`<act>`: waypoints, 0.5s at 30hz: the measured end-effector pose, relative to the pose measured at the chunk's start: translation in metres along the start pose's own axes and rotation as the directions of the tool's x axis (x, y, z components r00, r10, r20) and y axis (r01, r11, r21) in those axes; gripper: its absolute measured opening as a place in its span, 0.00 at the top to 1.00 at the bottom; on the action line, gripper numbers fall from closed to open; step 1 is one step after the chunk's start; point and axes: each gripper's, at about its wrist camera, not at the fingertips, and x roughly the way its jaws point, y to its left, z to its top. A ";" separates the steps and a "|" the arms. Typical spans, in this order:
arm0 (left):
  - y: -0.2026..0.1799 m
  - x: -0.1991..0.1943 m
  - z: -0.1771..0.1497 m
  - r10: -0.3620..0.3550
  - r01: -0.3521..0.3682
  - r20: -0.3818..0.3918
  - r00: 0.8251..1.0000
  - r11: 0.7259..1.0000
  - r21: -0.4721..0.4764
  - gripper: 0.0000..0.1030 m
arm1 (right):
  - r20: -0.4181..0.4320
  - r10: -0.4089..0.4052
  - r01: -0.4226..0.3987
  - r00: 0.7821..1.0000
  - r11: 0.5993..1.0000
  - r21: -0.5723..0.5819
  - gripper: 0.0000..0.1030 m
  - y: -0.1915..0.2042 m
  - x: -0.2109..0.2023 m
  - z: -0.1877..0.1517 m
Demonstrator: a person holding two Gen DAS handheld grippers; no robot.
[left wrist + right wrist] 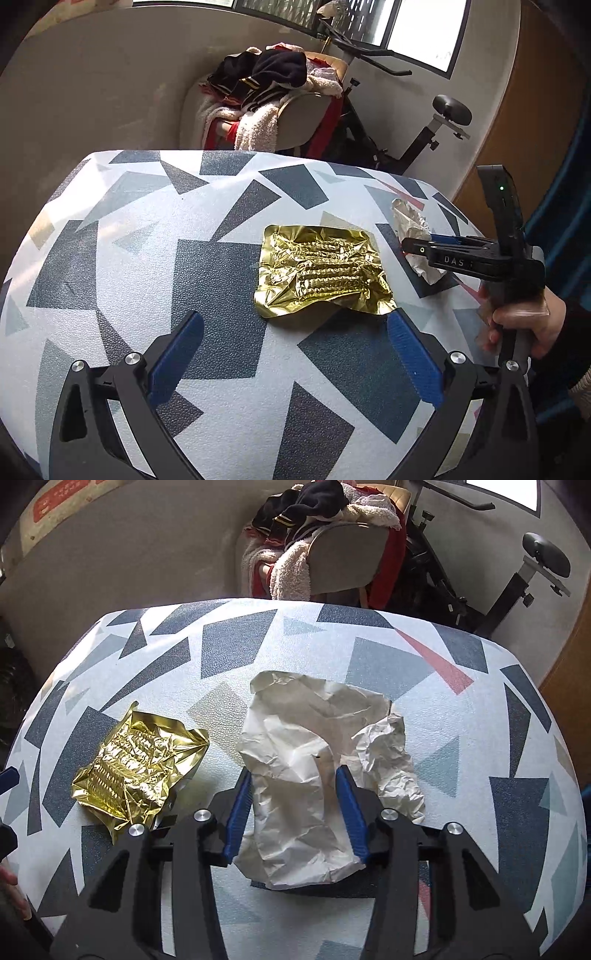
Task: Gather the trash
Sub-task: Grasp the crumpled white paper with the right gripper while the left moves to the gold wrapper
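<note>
- Gold foil wrapper [322, 270], crumpled and flat on the patterned table [147, 258], lying just past the tips of the left gripper [295, 354], toward 12 o'clock and slightly toward 1.
- Left gripper: blue-padded fingers [177, 354] spread wide, holding nothing, hovering over the tablecloth short of the foil; right pad's tip close to the foil's near corner, contact impossible to tell.
- White crumpled paper [306, 775], much larger than the foil in the right wrist view, spread on the table at 12 o'clock from the right gripper [295, 805].
- Right gripper: fingers [240, 805] set at a middling gap, one on each side of the paper's near lobe, pads against or right beside its edges; not pressed together, no firm pinch visible.
- Same paper [413, 236] in the left wrist view at about 2 o'clock, partly hidden behind the right gripper [421, 251], gripped by the person's right hand [524, 325].
- Gold wrapper [136, 768] in the right wrist view at 10 o'clock of the right gripper, just beside the paper, apart from it.
- Beyond the table's far edge at 12 o'clock: chair piled with clothes [273, 92]; exercise bike [406, 122] at 1 o'clock, under a window.
</note>
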 end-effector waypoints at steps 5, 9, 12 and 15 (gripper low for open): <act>-0.015 0.030 0.013 -0.025 0.026 -0.052 0.998 0.999 0.031 0.06 | 0.060 0.029 -0.027 0.998 0.999 -0.034 0.74 -0.007 -0.021 -0.015; -0.037 0.057 0.023 0.006 0.005 -0.089 0.996 0.992 0.128 0.06 | 0.079 0.049 -0.049 0.996 0.999 -0.006 0.74 -0.020 -0.031 -0.023; -0.037 0.074 0.035 0.029 -0.018 -0.108 0.994 0.994 0.105 0.06 | 0.083 0.054 -0.054 0.995 0.999 0.006 0.74 -0.026 -0.035 -0.029; -0.023 0.083 0.045 0.012 -0.014 -0.134 0.991 1.000 -0.014 0.06 | 0.094 0.060 -0.062 0.994 0.998 0.018 0.74 -0.032 -0.040 -0.032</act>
